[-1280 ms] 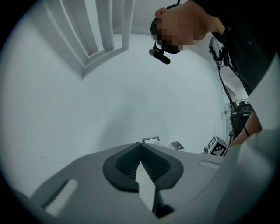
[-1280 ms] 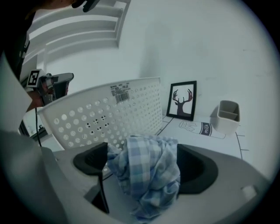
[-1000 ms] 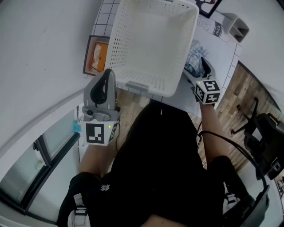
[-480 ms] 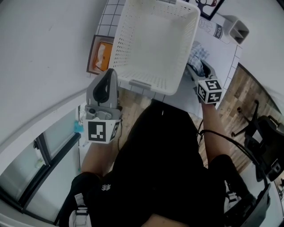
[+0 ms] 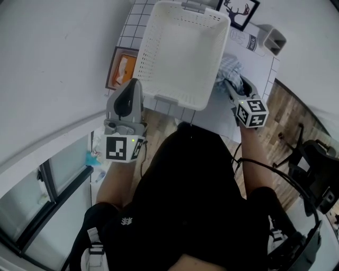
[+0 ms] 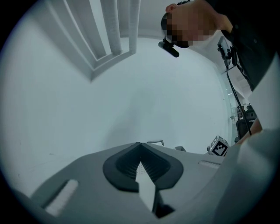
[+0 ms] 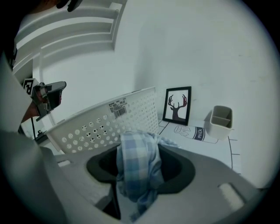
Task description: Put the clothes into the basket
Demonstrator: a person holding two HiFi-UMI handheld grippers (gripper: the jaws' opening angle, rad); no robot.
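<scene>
Head view, items listed from the left.

1. Left hand-held gripper [image 5: 131,84]: held level over the floor beside the tabletop's near edge. Left gripper view: jaw tips meet, nothing between them [image 6: 140,146].
2. Brown-rimmed box with orange contents [image 5: 119,69]: on the tabletop, ahead of the left hand-held gripper and slightly to its left.
3. White perforated basket [image 5: 153,63]: on the tabletop, ahead of and between the two hand-held grippers; its near rim lies just to the right of the left one.
4. Blue-and-white checked cloth [image 5: 228,69]: outside the basket, against its right wall, bunched at the right hand-held gripper's tips. In the right gripper view it hangs in folds between the jaws [image 7: 138,166].
5. Right hand-held gripper [image 5: 232,87]: pointing forward and down, just right of the basket. Its jaws have just been closing and now clamp the checked cloth [image 7: 138,146].
6. Framed deer picture [image 5: 238,11]: upright at the wall, well beyond the right hand-held gripper.
7. White item marked "milk" [image 5: 249,41]: flat on the white gridded tabletop [image 5: 265,71], ahead of the right hand-held gripper.
8. Grey two-compartment holder [image 5: 271,37]: ahead and right, just beside the milk item.
</scene>
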